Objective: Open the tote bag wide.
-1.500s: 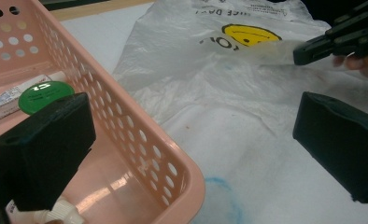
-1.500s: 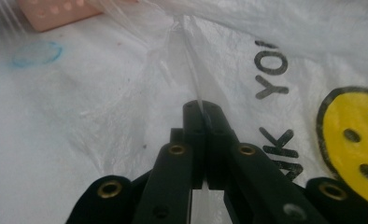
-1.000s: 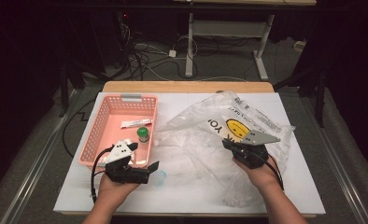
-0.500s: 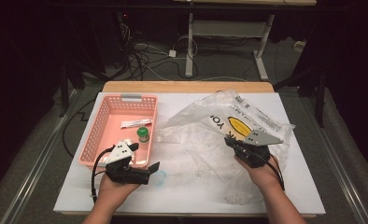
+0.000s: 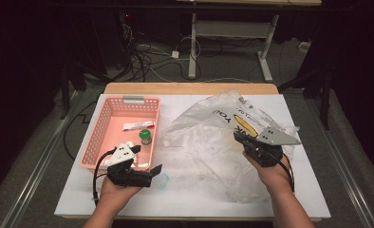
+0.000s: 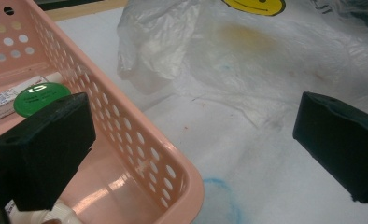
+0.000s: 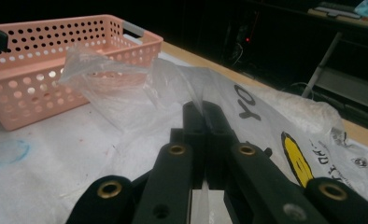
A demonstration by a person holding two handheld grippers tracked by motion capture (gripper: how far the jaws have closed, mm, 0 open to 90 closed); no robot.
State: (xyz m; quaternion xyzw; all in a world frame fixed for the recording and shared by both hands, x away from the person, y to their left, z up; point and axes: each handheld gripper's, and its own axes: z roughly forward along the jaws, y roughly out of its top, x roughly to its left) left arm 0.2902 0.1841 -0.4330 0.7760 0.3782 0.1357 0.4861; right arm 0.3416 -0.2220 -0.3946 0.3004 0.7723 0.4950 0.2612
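Clearly, plastic bag print reads "YO".

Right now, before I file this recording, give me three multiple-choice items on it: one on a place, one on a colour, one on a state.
1. Where does the green-capped bottle stand?
A. in the pink basket
B. on the plastic bag
C. on the floor

2. What colour is the smiley print on the bag?
A. red
B. yellow
C. blue

3. How do the jaws of the right gripper stand?
A. wide open over the basket
B. open above the bare table
C. shut on the plastic bag

Answers: 1 A, the high view shows it inside the basket walls; 2 B, the left gripper view shows yellow; 3 C, the right gripper view shows film pinched between closed jaws.
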